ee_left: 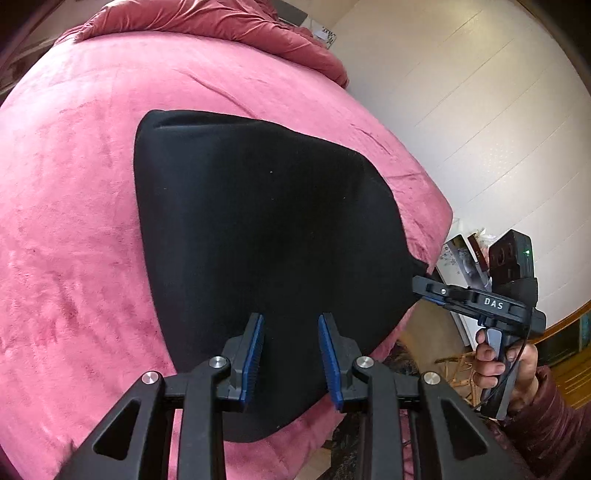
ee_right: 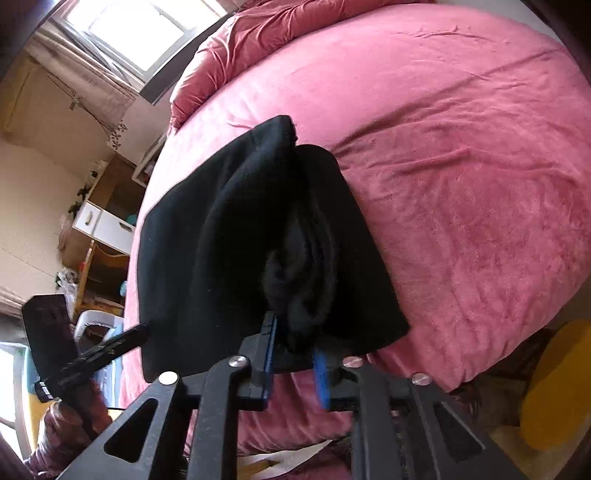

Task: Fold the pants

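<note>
Black pants (ee_left: 258,229) lie folded into a thick pad on the pink bed (ee_left: 74,221), near its right corner. My left gripper (ee_left: 291,325) is open, its blue pads hovering over the near edge of the pants, holding nothing. My right gripper (ee_left: 424,286) shows at the pants' right edge, its tips against the cloth. In the right wrist view the right gripper (ee_right: 293,339) has its jaws partly apart with a bunched fold of the pants (ee_right: 236,236) between the blue pads. The left gripper (ee_right: 142,332) touches the pants' left edge there.
A crumpled pink duvet (ee_left: 221,26) lies at the far end of the bed. Past the bed's right edge is a white wall (ee_left: 480,110) and clutter on the floor (ee_left: 461,258). A window (ee_right: 129,33), shelves and drawers (ee_right: 103,221) stand left of the bed.
</note>
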A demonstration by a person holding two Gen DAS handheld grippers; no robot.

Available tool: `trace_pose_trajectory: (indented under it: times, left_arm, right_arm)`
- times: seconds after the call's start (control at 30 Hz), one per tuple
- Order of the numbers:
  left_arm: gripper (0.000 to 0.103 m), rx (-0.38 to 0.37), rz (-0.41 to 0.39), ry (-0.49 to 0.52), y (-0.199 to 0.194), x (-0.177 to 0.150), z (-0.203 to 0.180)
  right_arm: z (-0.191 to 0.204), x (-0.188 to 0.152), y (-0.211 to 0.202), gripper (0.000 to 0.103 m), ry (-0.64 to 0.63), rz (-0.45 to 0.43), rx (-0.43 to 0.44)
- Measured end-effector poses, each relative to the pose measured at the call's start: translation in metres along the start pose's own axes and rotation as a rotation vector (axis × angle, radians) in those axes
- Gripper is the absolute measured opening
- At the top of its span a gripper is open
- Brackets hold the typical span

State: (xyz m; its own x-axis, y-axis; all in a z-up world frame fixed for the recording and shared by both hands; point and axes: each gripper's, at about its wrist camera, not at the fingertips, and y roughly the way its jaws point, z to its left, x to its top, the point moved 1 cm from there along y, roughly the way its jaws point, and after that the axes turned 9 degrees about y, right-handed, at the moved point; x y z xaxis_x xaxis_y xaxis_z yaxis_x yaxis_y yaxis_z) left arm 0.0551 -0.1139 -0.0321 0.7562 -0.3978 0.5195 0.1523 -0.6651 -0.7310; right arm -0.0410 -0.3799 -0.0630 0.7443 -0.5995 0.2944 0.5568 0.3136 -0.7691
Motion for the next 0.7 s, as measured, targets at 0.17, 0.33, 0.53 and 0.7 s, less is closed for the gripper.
trace_pose_trajectory:
  times: [0.17,0.33,0.53,0.7]
  left_arm:
    - [0.031,-0.006,0.001,-0.011,0.003,-0.001,0.002]
    - [0.031,-0.001,-0.005,-0.006,-0.002,-0.002,0.007]
    - [0.031,0.008,-0.002,0.005,0.001,-0.005,0.002]
    - [0.031,0.011,-0.004,0.012,0.001,-0.005,-0.001]
  right_arm:
    - [0.007,-0.003,-0.026,0.034,-0.112,-0.12,-0.161]
    - [0.045,-0.003,-0.026,0.034,-0.331,-0.118,-0.181]
    - [0.067,-0.004,0.015,0.029,-0.538,0.0,-0.286]
    - [0.064,-0.016,0.008,0.006,-0.593,-0.026,-0.373]
